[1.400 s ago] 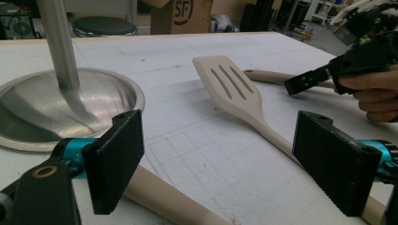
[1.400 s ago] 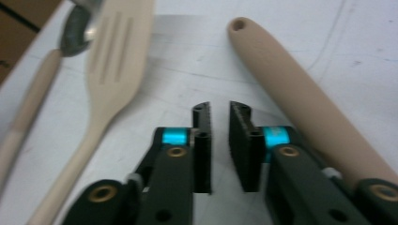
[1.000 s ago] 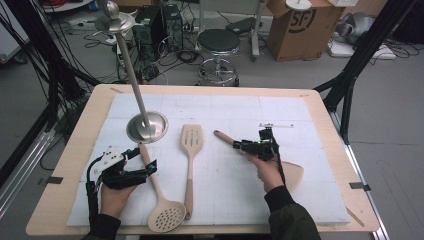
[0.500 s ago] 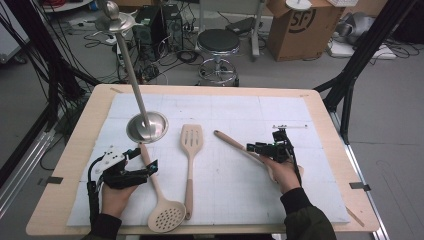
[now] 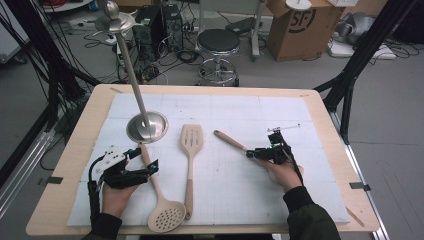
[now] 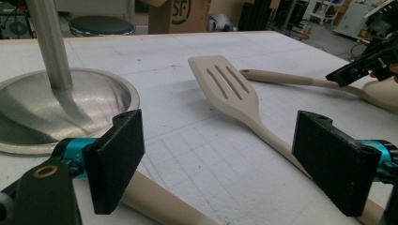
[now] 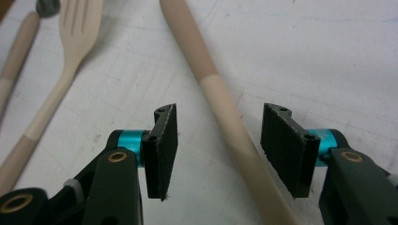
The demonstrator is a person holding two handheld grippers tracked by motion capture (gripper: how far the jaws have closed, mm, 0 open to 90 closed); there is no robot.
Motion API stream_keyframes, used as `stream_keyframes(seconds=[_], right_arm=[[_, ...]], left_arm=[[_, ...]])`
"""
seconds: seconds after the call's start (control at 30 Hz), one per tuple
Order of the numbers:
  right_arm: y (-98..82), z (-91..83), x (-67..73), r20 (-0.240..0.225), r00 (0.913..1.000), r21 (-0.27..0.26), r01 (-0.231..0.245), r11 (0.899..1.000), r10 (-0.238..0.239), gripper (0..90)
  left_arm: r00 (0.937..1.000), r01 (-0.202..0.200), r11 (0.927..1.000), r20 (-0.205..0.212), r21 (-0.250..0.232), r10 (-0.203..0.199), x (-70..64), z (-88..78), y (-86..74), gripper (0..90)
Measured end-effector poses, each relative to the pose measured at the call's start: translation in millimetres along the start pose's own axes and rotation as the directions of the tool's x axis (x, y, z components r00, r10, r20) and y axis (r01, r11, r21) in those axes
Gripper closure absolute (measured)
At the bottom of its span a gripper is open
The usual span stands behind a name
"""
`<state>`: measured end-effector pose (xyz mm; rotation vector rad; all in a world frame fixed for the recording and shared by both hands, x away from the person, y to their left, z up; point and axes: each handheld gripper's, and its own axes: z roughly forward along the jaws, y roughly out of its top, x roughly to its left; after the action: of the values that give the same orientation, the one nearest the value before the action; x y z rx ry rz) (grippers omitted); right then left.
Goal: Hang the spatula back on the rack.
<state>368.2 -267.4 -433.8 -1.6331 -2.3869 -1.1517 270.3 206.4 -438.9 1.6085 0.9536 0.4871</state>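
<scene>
Three beige utensils lie on the white mat (image 5: pixel 235 112). A slotted spatula (image 5: pixel 191 140) (image 6: pixel 225 84) is in the middle and a perforated skimmer (image 5: pixel 167 217) lies left of it. The third utensil's handle (image 5: pixel 230 141) (image 7: pixel 220 108) points up-left, and the right hand covers its head. My right gripper (image 5: pixel 251 154) (image 7: pixel 224 145) straddles that handle. Its jaws have just been closing a little, but both pads stand clear of the handle. My left gripper (image 5: pixel 145 159) (image 6: pixel 225 154) is wide open low over the mat, one pad above the skimmer's handle (image 6: pixel 155 201).
A steel stand with a round base (image 5: pixel 146 127) (image 6: pixel 56 108) and a tall leaning pole stands just beyond the left gripper. The wooden table rim (image 5: pixel 330 125) frames the mat. A stool (image 5: pixel 218 42), boxes and cables are on the floor past the far edge.
The right gripper has drawn back a little to the right along the utensil's handle. The left hand and the utensils have stayed put.
</scene>
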Motion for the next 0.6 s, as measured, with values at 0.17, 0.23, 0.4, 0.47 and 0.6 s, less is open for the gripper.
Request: stream_keyframes(seconds=[0.17, 0.23, 0.4, 0.47, 0.6], right_arm=[[-0.9, 6.6, 6.5, 0.057, 0.9948, 0.058, 0.081, 0.995, -0.084, 49.9], [-0.9, 7.5, 7.8, 0.074, 0.9922, 0.06, 0.096, 0.994, -0.1, 52.2], [-1.1, 8.8, 11.8, 0.131, 0.977, 0.079, 0.159, 0.984, -0.168, 60.9], [-1.4, 9.8, 14.5, 0.153, 0.9698, 0.084, 0.178, 0.98, -0.19, 62.6], [-2.0, 11.7, 19.2, 0.197, 0.9478, 0.102, 0.234, 0.967, -0.251, 66.8]], left_arm=[[1.0, 0.001, 1.0, 0.0, -0.002, -0.001, 0.2, 0.3, -0.1, 17.9], [1.0, 0.001, 1.0, 0.0, -0.002, -0.001, 0.1, 0.4, -0.1, 17.9], [1.0, -0.002, 1.0, 0.002, -0.001, 0.002, -1.3, 1.0, 0.1, 18.0], [1.0, -0.004, 1.0, 0.003, 0.001, 0.004, -1.8, 1.2, 0.1, 17.9], [1.0, -0.005, 1.0, 0.002, 0.002, 0.005, -1.4, 1.1, 0.1, 18.0]])
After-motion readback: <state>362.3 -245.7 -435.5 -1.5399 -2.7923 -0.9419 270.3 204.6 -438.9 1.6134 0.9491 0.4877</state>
